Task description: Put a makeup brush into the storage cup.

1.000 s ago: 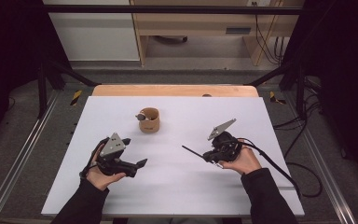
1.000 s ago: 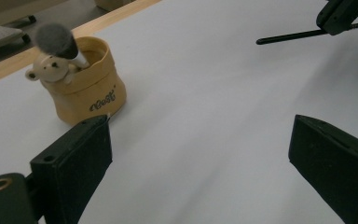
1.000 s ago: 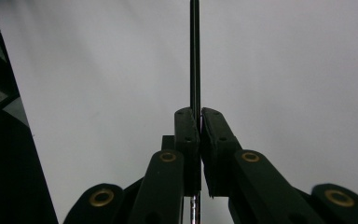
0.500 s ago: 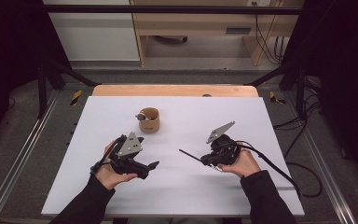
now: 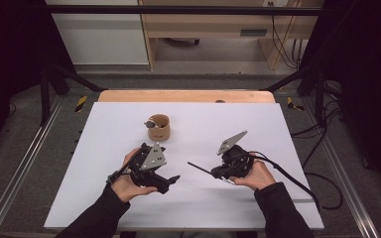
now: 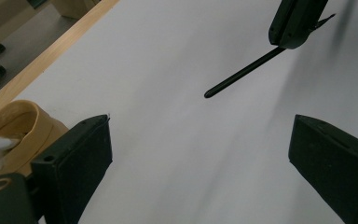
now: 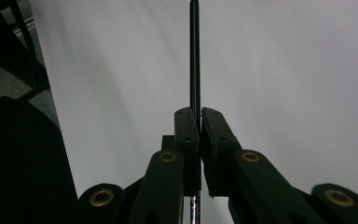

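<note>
Right gripper view showed my right gripper (image 7: 199,119) pressed together on a thin black rod (image 7: 195,56), the rod running straight out from between the pads over the white table top (image 7: 284,70). From the high view the same rod (image 5: 199,168) stuck out leftward from the right gripper (image 5: 217,173), its free tip above bare table and pointing toward my other hand. I could not tell whether the tip touched the surface or hung just above it.

My left gripper (image 5: 171,179) sat near the rod's tip, jaws spread wide and holding nothing. Left gripper view confirmed that: the two black pads stood far apart at the bottom corners, with the rod (image 6: 242,72) ahead between them and clear of both.

Farther out, a small tan cup (image 5: 158,127) stood toward the back of the table, with something small and pale resting in or against its rim (image 6: 0,142); I could not make out what that was.

I judged the step in hand to be a handover or a two-handed grip of the rod, with the right side already secure. The next move, as I read it, called for bringing the open left jaws around the rod's free end, lined up across its length, and closing only once it lay squarely between the pads.
</note>
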`<move>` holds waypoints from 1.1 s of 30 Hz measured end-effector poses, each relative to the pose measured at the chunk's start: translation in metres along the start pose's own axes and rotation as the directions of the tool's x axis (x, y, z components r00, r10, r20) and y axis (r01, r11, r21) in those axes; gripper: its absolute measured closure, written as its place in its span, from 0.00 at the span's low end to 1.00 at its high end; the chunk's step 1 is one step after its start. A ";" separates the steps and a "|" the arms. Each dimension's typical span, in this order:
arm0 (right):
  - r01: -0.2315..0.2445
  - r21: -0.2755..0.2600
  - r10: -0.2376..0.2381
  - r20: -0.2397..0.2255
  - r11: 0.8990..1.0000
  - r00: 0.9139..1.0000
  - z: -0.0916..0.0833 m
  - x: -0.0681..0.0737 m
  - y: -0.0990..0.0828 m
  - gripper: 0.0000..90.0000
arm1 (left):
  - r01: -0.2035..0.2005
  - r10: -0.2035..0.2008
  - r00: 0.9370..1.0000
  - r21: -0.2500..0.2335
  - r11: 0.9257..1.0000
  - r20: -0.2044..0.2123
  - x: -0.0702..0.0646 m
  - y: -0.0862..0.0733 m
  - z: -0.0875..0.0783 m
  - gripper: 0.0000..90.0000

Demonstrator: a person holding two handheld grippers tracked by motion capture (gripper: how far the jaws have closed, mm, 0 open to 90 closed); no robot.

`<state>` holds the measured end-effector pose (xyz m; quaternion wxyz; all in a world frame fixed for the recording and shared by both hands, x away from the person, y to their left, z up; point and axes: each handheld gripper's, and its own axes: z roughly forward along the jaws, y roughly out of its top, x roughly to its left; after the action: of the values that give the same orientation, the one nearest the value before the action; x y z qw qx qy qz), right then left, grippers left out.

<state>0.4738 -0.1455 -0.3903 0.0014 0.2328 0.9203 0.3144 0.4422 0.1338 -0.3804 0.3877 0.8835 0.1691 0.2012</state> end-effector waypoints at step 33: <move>0.045 0.011 -0.045 -0.036 0.999 0.998 0.004 0.011 0.023 0.96 | -0.186 0.183 0.980 0.031 0.982 0.071 -0.016 0.025 0.023 0.10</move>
<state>0.4742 -0.1222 -0.3784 -0.0093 0.2063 0.9270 0.3129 0.4432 0.0966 -0.3794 0.3562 0.9088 0.0769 0.2031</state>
